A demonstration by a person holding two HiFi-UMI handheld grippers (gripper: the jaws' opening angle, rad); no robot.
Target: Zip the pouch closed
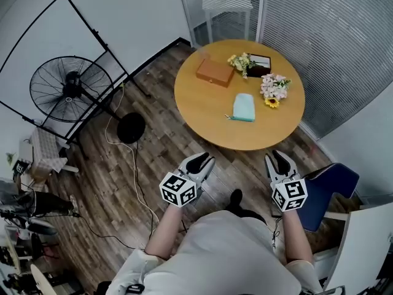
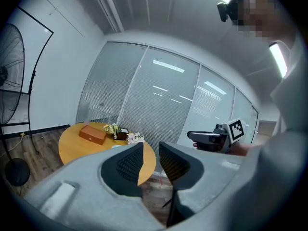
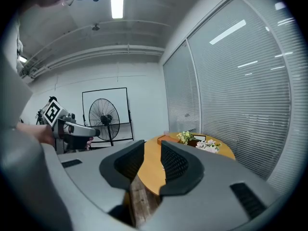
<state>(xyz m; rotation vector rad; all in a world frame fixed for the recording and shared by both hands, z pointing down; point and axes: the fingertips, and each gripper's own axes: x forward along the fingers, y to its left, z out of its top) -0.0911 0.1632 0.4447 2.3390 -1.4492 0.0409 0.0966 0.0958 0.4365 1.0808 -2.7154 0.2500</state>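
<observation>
Left gripper (image 1: 198,163) & right gripper (image 1: 280,163) both spread, empty, well apart from the pouch (image 1: 244,107) lying flat on the round table (image 1: 206,106); probably soft, light, so pin one end, pull the zip.

Head view: pouch (image 1: 244,107) too small to tell how far its zip is drawn. Left gripper view: jaws in the foreground cover the near edge of the table (image 2: 72,142) and nearly all of the pouch; fan (image 2: 7,71) cut off by the left edge. Right gripper view: jaws hide much of the table (image 3: 150,160); pouch cannot be made out there.
</observation>
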